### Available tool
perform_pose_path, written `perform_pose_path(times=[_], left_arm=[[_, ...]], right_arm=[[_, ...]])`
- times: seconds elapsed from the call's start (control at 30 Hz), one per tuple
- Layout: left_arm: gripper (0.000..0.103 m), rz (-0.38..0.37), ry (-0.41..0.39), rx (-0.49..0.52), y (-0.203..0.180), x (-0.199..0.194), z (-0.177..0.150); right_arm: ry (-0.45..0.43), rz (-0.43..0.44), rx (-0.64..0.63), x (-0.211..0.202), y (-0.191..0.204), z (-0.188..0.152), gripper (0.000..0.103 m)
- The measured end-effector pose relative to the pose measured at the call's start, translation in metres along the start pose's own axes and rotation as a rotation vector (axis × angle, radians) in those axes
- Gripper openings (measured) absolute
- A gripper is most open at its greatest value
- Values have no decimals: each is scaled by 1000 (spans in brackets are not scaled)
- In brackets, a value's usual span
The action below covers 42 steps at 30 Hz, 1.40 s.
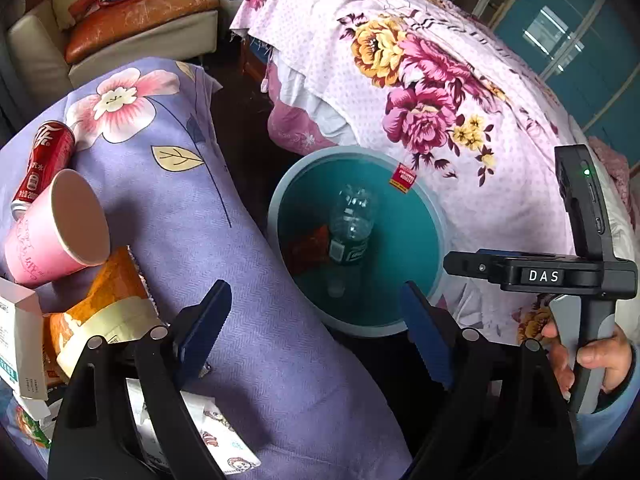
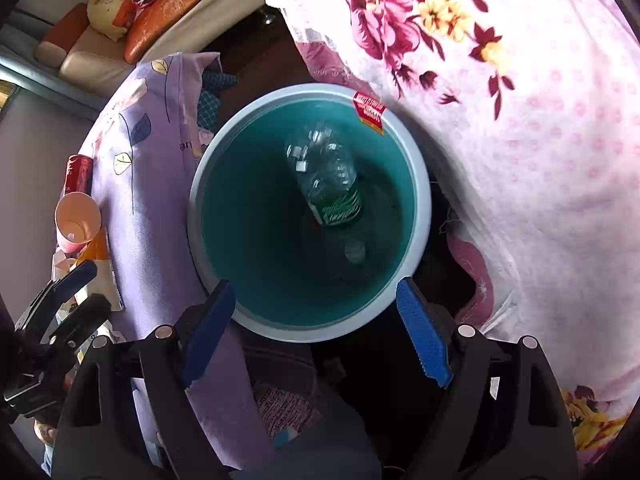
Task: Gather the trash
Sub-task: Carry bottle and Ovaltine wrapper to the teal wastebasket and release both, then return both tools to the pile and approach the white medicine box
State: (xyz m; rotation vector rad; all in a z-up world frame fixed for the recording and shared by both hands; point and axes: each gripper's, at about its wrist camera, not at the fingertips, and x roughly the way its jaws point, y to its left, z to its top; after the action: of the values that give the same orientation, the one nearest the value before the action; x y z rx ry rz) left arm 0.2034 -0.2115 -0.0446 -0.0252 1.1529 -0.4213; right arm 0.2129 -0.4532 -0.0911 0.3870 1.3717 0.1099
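A teal bin with a grey rim (image 1: 360,330) (image 2: 422,184) stands on the floor between two cloth-covered surfaces. Inside it lie a clear plastic bottle (image 1: 352,224) (image 2: 328,172) and an orange wrapper (image 1: 308,248). My right gripper (image 2: 316,336) hangs open straight above the bin's near rim, with nothing between its blue pads. My left gripper (image 1: 316,332) is open and empty too, over the purple cloth's edge beside the bin. To its left on the purple cloth lie a red can (image 1: 44,164), a pink paper cup (image 1: 56,232), an orange snack bag (image 1: 100,312), a white box (image 1: 20,340) and a tissue packet (image 1: 208,432).
A pink floral bedspread (image 1: 400,80) borders the bin on the right and hangs close to its rim. A red sticker (image 2: 370,114) sits on the far rim. A sofa (image 1: 120,20) with cushions stands at the back left, and a person's hand (image 1: 592,360) holds the right gripper's handle.
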Motion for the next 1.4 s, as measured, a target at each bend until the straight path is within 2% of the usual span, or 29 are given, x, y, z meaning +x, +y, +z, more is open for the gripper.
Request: perform_pose_path(times=[0.07, 0.3, 0.6, 0.9, 1.2, 1.4], left_arm=[[88, 2, -18, -1, 4, -10, -3], [90, -12, -67, -37, 20, -42, -15], [92, -8, -127, -71, 51, -85, -37], [93, 49, -163, -121, 113, -120, -64], [94, 141, -159, -178, 204, -146, -102], [94, 199, -139, -177, 254, -153, -122]], right_arm=[[-11, -4, 7, -7, 0, -2, 83], [-43, -20, -5, -28, 16, -8, 83], [-62, -29, -81, -41, 66, -21, 85], [-50, -41, -245, -38, 150, -34, 85], [-12, -55, -464, -23, 249, -47, 85], [26, -63, -614, -2, 314, -52, 85]])
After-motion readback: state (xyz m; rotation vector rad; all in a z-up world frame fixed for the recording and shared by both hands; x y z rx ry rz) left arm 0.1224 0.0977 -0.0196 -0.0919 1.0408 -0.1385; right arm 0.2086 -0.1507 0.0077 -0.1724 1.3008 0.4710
